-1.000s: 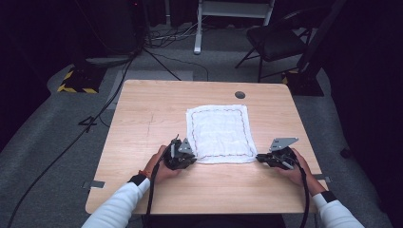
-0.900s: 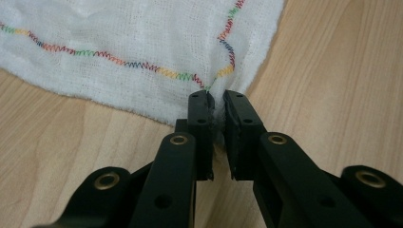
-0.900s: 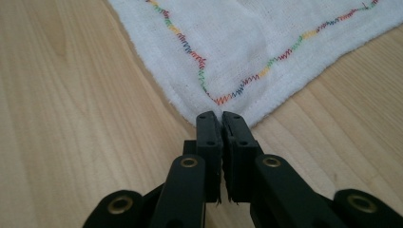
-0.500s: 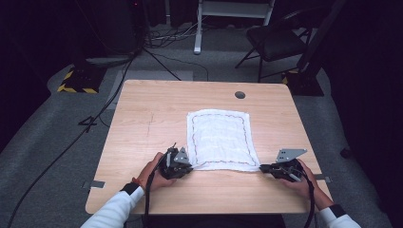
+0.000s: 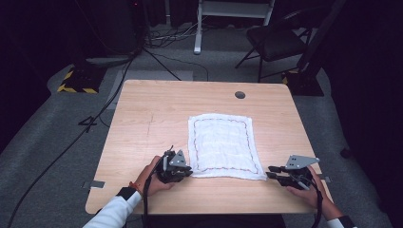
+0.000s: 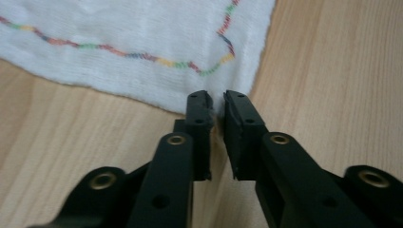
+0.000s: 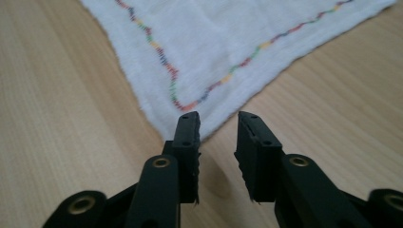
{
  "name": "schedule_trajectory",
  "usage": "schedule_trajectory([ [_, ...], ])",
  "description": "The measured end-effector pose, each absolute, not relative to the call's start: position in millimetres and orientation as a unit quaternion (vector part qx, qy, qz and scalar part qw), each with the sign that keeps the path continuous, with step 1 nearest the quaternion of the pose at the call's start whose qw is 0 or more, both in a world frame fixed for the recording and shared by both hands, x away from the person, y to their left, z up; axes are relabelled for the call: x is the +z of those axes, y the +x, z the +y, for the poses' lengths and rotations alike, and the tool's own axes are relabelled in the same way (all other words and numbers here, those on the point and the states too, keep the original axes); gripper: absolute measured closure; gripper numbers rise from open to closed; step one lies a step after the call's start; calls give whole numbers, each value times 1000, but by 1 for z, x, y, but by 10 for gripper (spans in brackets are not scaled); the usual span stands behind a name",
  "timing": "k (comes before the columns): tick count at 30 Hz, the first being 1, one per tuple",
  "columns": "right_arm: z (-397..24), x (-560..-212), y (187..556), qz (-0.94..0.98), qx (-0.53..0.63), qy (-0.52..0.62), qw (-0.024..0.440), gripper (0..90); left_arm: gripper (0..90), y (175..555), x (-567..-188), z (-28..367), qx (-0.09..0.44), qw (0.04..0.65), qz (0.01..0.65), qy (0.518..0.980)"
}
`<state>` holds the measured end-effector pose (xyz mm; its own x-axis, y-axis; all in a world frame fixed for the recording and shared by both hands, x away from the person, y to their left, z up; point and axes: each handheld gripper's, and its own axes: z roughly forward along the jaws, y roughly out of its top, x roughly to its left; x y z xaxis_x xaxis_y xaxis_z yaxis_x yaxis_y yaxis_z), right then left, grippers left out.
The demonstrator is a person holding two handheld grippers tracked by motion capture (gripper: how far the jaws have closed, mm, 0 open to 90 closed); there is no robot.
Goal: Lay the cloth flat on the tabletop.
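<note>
A white cloth (image 5: 221,142) with a multicolour stitched border lies flat on the wooden table (image 5: 157,118). My left gripper (image 5: 189,172) lies low at the cloth's near left corner. In the left gripper view, its jaws (image 6: 217,97) have just been opening and stand a narrow gap apart, with the cloth (image 6: 142,28) corner at their tips. My right gripper (image 5: 270,172) sits just right of the near right corner. Its jaws (image 7: 217,116) have also just been opening and are plainly apart, with the cloth (image 7: 228,38) corner just ahead of them and nothing between.
A round dark grommet (image 5: 240,94) sits in the table's far right part. Both hands rest close to the table's front edge. Beyond the table stand a dark chair (image 5: 275,40), floor cables (image 5: 95,118) and a yellow-black striped block (image 5: 76,83).
Both grippers drew toward the front edge, and the cloth's near edge came with them. The right gripper then moved off to the right of its corner with its jaws parted.
</note>
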<state>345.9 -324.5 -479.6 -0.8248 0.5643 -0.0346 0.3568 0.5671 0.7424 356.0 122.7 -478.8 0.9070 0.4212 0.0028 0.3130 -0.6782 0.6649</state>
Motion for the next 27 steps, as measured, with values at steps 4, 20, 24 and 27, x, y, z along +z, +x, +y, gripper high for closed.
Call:
schedule_trajectory([
  [4,-330,-476,353,864,383,286,160,610,574,364,-475,128,86,363,228,899],
  [20,-334,-462,415,833,376,351,204,427,214,422,-460,125,126,368,291,874],
  [24,-324,-455,435,828,381,355,210,425,212,441,-461,120,149,354,306,871],
  [27,-316,-451,453,821,386,363,213,433,212,456,-462,119,155,348,319,868],
])
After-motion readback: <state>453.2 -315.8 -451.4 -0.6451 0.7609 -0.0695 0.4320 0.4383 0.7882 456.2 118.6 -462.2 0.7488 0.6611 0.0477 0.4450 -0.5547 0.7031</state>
